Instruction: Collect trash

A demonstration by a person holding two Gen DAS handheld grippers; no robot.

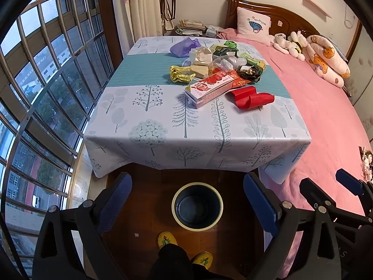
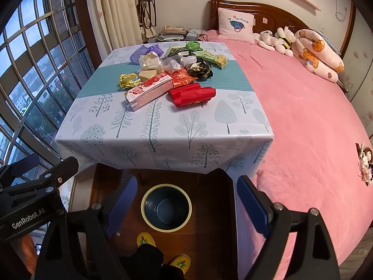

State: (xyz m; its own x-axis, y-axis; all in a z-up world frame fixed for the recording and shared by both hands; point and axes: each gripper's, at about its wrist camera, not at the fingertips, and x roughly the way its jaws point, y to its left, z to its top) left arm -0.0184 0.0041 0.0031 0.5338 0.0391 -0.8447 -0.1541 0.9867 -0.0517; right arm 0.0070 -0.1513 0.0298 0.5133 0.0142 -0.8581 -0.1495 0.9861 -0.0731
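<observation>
A pile of trash lies on the far half of a table [image 1: 149,126] with a tree-print cloth: a pink strawberry carton [image 1: 208,88] [image 2: 149,91], red paper [image 1: 250,98] [image 2: 192,94], a yellow wrapper [image 1: 180,74] [image 2: 128,80], a purple bag [image 1: 184,46] [image 2: 145,52], and green and black wrappers. A dark bin [image 1: 197,205] [image 2: 166,207] with a cream rim stands empty on the floor in front of the table. My left gripper [image 1: 187,200] and right gripper [image 2: 186,201] are both open and empty, held above the bin, well short of the trash.
A bed with a pink blanket [image 2: 303,116] runs along the table's right side, with stuffed toys [image 2: 279,39] at its head. A barred window [image 1: 46,81] fills the left. The person's yellow slippers [image 1: 166,239] stand on the wood floor behind the bin.
</observation>
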